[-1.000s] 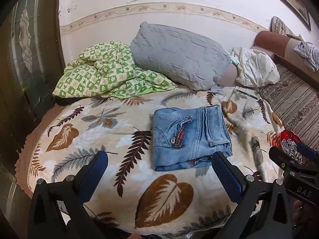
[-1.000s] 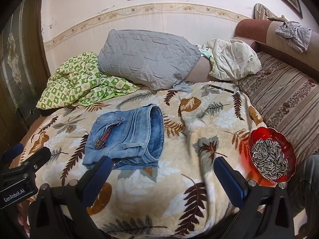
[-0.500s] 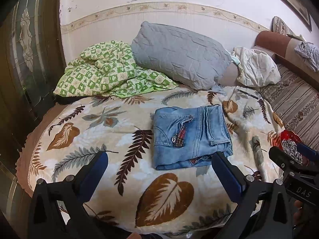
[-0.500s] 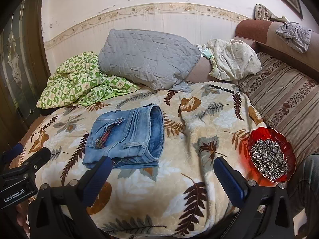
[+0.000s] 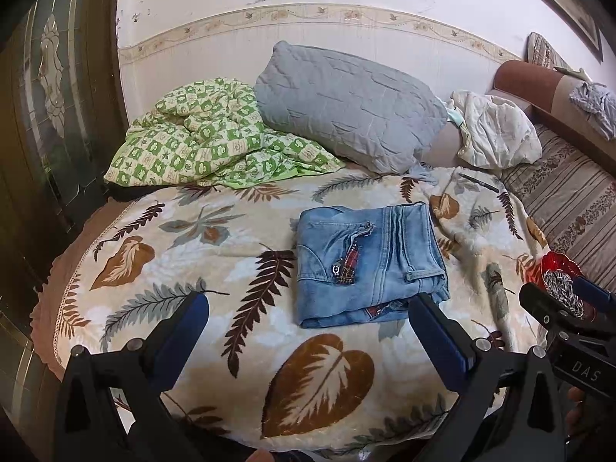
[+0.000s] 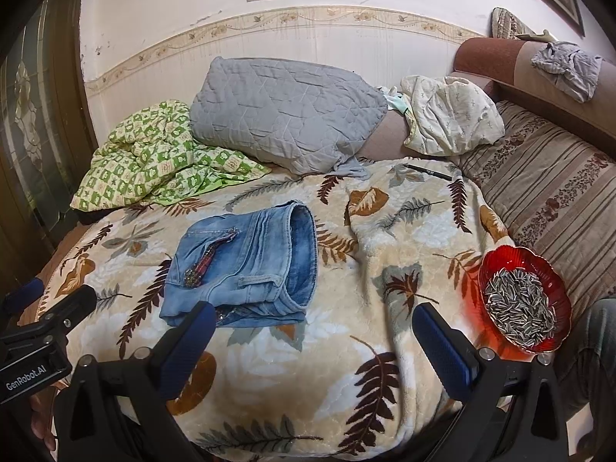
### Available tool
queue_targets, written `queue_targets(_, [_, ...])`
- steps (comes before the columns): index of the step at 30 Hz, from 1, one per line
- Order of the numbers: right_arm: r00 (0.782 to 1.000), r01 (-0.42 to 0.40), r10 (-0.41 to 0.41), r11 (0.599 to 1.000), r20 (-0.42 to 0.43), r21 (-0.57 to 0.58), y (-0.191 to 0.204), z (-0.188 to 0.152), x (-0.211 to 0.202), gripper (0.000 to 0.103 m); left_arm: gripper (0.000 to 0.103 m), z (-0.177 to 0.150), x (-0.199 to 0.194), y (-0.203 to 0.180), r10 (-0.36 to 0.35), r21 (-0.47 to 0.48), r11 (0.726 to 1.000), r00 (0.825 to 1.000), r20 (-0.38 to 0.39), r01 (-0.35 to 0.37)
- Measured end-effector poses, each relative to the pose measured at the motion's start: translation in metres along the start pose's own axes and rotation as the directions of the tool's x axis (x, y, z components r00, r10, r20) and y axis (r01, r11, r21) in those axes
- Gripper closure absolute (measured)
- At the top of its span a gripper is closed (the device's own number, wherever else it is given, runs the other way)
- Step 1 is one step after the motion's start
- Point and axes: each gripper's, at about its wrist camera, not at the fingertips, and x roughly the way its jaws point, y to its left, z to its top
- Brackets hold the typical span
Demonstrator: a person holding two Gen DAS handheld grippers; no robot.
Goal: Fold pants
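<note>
Light blue jeans (image 5: 369, 261) lie folded into a compact rectangle on the leaf-print blanket (image 5: 215, 254), waistband to the right. They also show in the right wrist view (image 6: 246, 269). My left gripper (image 5: 308, 323) is open and empty, held back from the near edge of the jeans. My right gripper (image 6: 312, 331) is open and empty, just right of and nearer than the jeans. Each gripper shows at the edge of the other's view.
A grey pillow (image 5: 346, 104), a green checked quilt (image 5: 208, 142) and a white bundle (image 5: 496, 131) lie at the back. A red bowl of sunflower seeds (image 6: 523, 304) sits at the blanket's right edge. A black pen (image 6: 431, 171) lies near the striped sofa (image 6: 546, 192).
Both grippers stay open and nearly still; the left view has shifted very slightly. The jeans have not moved.
</note>
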Motion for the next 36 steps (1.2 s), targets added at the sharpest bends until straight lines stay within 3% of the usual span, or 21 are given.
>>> queue_targets(36, [1.0,-0.002,0.002,1.0,0.001,-0.002,-0.0006,-0.0006,-0.0002,0.0,0.0,-0.0022,-0.0036,-0.0012,0.003,-0.016,1.0,1.0,-0.014,-0.003])
